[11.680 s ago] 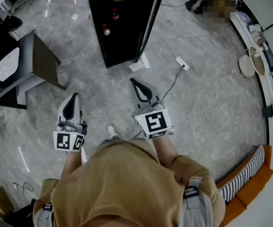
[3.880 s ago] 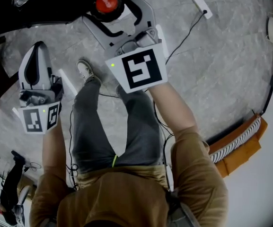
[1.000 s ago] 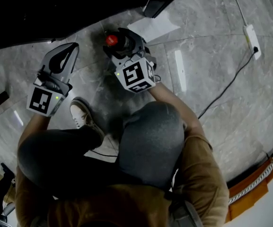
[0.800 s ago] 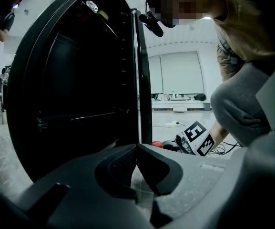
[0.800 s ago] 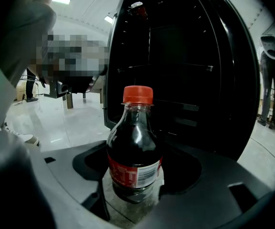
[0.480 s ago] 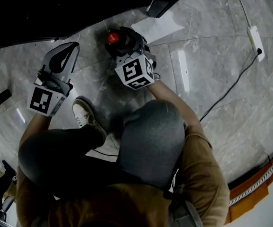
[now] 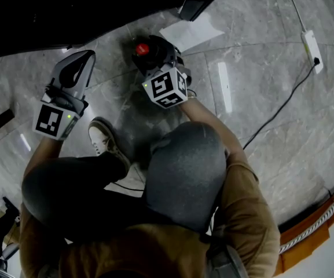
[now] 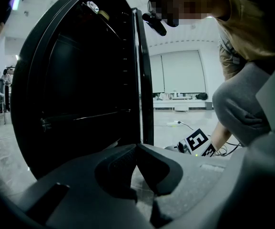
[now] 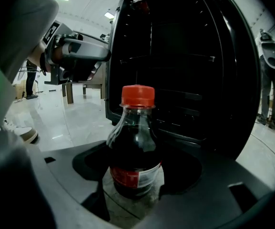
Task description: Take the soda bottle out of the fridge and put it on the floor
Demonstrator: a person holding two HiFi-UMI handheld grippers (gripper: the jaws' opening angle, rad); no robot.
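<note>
A dark soda bottle [image 9: 134, 149] with a red cap [image 7: 142, 49] and red label stands upright on the grey marble floor in front of the open black fridge [image 9: 189, 66]. My right gripper [image 9: 132, 189] is low over the floor with its jaws either side of the bottle's base. A strip of floor shows on both sides, so it is open. My left gripper [image 7: 84, 55] hangs to the left of the bottle, shut and empty, pointing at the fridge [image 8: 75, 89].
The fridge door [image 7: 194, 3] stands open just beyond the bottle. A white sheet [image 7: 191, 32] lies under it. A power strip [image 7: 311, 42] with a cable lies at the right. The person's shoe [image 7: 103, 141] and bent knees are close behind the grippers.
Over the last seconds the right gripper came down from the fridge with the bottle to the floor. In the last half second it shifted slightly right; the left gripper barely moved.
</note>
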